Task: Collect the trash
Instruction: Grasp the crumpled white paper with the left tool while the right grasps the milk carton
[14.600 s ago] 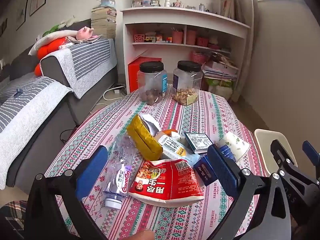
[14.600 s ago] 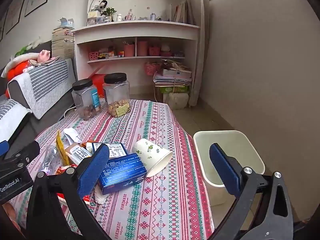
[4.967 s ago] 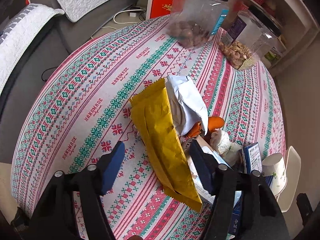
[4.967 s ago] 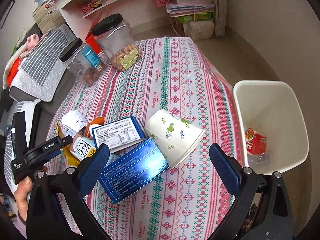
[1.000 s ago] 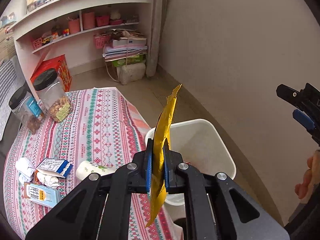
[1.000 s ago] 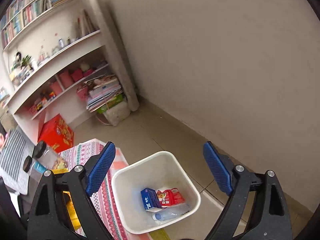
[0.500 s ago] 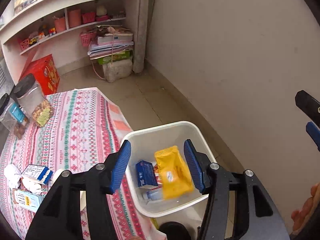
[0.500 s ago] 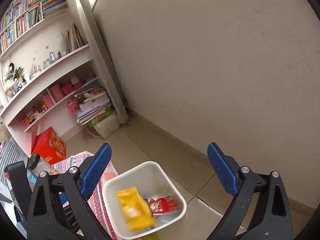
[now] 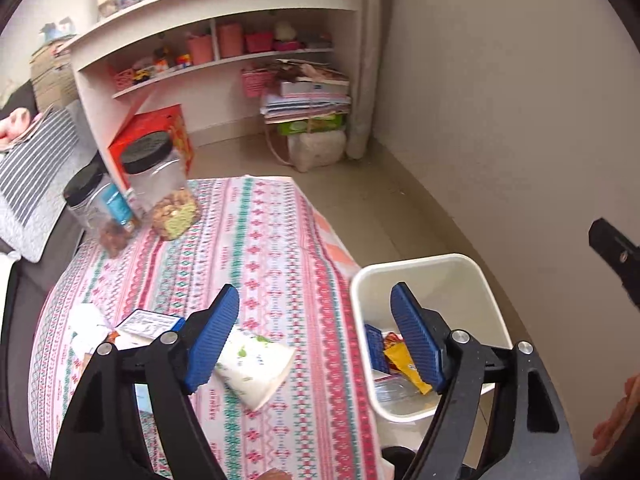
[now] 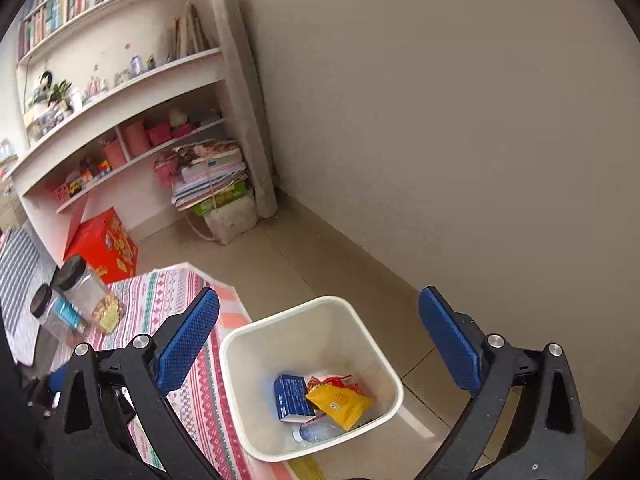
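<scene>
The white trash bin point(image 10: 362, 322) stands on the floor beside the table; it also shows in the left wrist view point(image 9: 460, 262). Inside lie a yellow snack bag point(image 10: 340, 402), a blue box point(image 10: 292, 398), a red packet point(image 10: 336, 381) and a clear bottle point(image 10: 316, 432). My left gripper point(image 9: 316, 336) is open and empty above the table edge and bin. A paper cup point(image 9: 256, 368) lies on its side on the tablecloth, with a blue-and-white box point(image 9: 148, 322) and crumpled white paper point(image 9: 86, 320) to its left. My right gripper point(image 10: 320, 348) is open and empty above the bin.
Two black-lidded jars point(image 9: 160, 188) stand at the table's far side. A white shelf unit point(image 9: 216, 40), a red box point(image 9: 160, 128) and stacked papers point(image 9: 308, 100) line the back wall. A plain wall point(image 10: 440, 120) is close on the right.
The yellow bag, held shut in my left gripper a second ago, has dropped and settled in the bin. My left gripper has opened and swung back toward the table.
</scene>
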`<state>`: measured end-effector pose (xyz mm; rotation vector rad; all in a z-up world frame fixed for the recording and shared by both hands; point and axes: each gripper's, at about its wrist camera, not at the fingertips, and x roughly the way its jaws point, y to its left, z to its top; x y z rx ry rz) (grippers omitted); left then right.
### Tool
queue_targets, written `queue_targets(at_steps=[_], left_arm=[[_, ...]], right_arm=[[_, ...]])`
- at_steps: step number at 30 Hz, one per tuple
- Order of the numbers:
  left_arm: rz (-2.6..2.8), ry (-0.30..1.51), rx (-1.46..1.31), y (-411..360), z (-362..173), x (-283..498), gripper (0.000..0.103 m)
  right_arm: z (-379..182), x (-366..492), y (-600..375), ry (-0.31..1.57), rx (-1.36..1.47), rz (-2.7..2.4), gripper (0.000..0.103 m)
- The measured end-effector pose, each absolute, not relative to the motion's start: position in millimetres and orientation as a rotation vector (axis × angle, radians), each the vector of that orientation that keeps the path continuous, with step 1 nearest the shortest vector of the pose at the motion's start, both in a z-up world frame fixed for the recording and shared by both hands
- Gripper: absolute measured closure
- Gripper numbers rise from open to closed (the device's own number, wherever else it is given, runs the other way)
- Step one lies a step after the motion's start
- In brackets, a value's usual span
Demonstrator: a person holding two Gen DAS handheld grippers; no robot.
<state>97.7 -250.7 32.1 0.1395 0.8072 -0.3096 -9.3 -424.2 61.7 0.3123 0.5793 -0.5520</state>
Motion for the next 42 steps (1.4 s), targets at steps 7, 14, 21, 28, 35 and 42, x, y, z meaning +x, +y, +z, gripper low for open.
queue_targets(at_steps=[7,14,21,28,35,42], left_arm=[[-0.195,0.762,0.147,-207.0,36.7,102.4,0.024],[-0.123,0.731,0.142,-171.4,36.5,104.2,0.017],[-0.052,0.785,0.134,-137.9,20.6,112.9,0.016],[0.053,0.853,0.135,-90.8,-4.8,127.8,0.016],[0.163,0.934,0.120,-36.2,-35.5,153.3,0.016],[0.169,1.074,0.024,14.8,-72.0,200.9,0.016]], right_arm=[[53.7,8.4,-378.7,0.597,0.214,-0.517,0.007],[41.7,27.4,-335.6,0.613,0.137,-0.476,0.007],[28.1,43.1,-303.5,0.657,0.118,-0.409,0.007],[16.1,65.7,-273.5,0.714,0.126,-0.326,0.007],[3.6,85.2,-231.7,0.757,0.073,-0.248,0.007],[-11.7,102.1,-191.7,0.791,-0.030,-0.152,0.007]])
